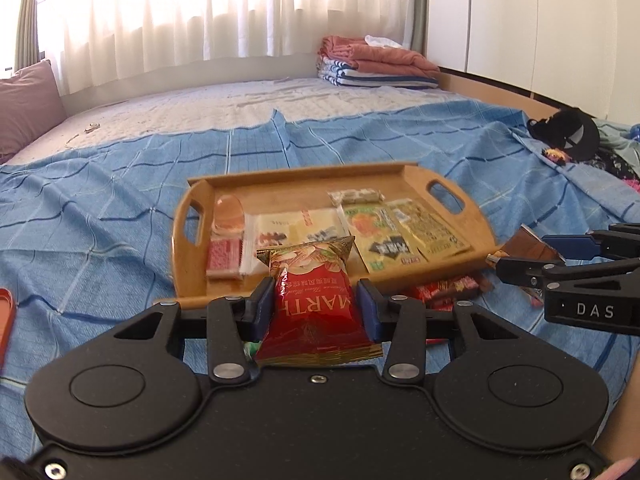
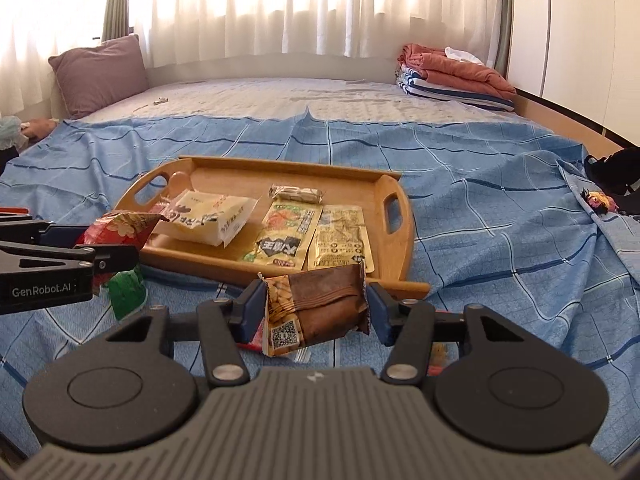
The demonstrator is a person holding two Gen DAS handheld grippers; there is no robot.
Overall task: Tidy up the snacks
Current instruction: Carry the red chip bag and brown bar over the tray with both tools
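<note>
Your left gripper (image 1: pixel 316 304) is clamped on a red snack packet (image 1: pixel 316 312), and your right gripper (image 2: pixel 316 308) is clamped on a brown peanut packet (image 2: pixel 320 306); both are held above the blue checked sheet (image 2: pixel 480 208), just short of the near rim of the wooden tray (image 2: pixel 400 240). In the tray lie one pale yellow packet (image 2: pixel 212 220), one green-and-orange sachet (image 2: pixel 284 232), one yellow sachet (image 2: pixel 340 236), one small wrapped bar (image 2: pixel 296 193) at the back, and a red-and-white packet (image 1: pixel 224 260) by the left handle. At least one red wrapper (image 1: pixel 448 288) lies on the sheet outside the tray.

Both wrist views toward tray (image 1: pixel 408 184)
</note>
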